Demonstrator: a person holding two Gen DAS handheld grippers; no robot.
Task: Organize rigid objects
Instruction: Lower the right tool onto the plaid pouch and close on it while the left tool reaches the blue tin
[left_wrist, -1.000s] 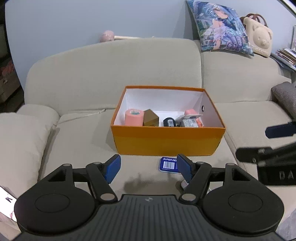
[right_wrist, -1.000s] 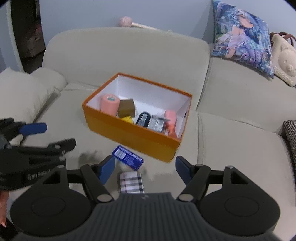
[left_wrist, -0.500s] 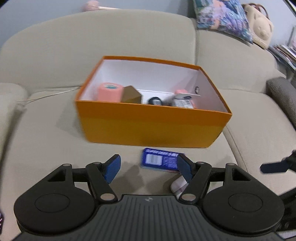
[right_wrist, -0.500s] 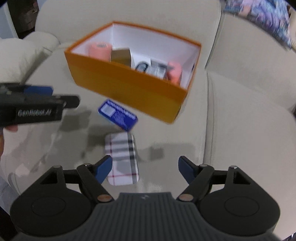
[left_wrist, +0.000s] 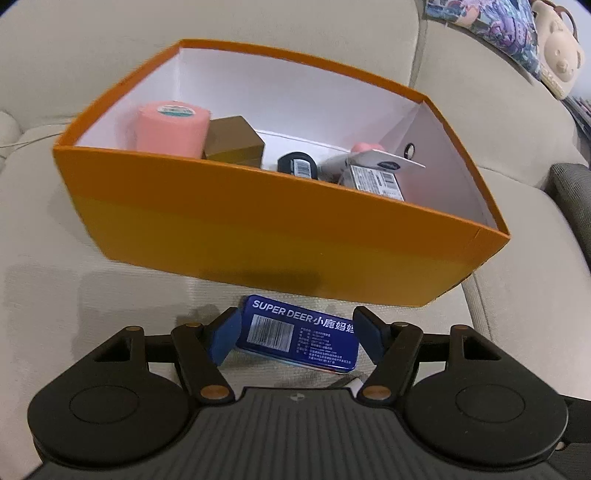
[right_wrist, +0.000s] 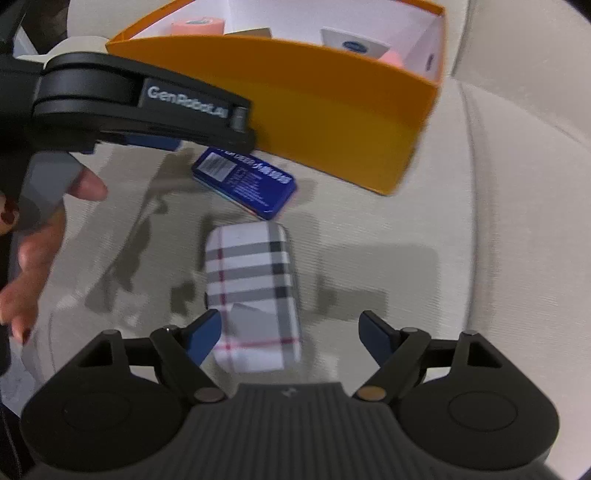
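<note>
Blue tin: flat on sofa, barcode up (reads SUPER DEER), just in front of box.
Plaid case: flat, beside tin.
Orange box: open, w/ pink roll etc. inside.

The blue tin reads "SUPER DEER" with Chinese characters and a barcode. The left gripper carries "GenRobot.AI" on its side.

Left gripper points toward 12 o'clock, its jaws spread wide. Right gripper also points to 12 o'clock, jaws wide apart. In the right wrist view, the left hand shows at 9 o'clock, fingers loosely curled.
</note>
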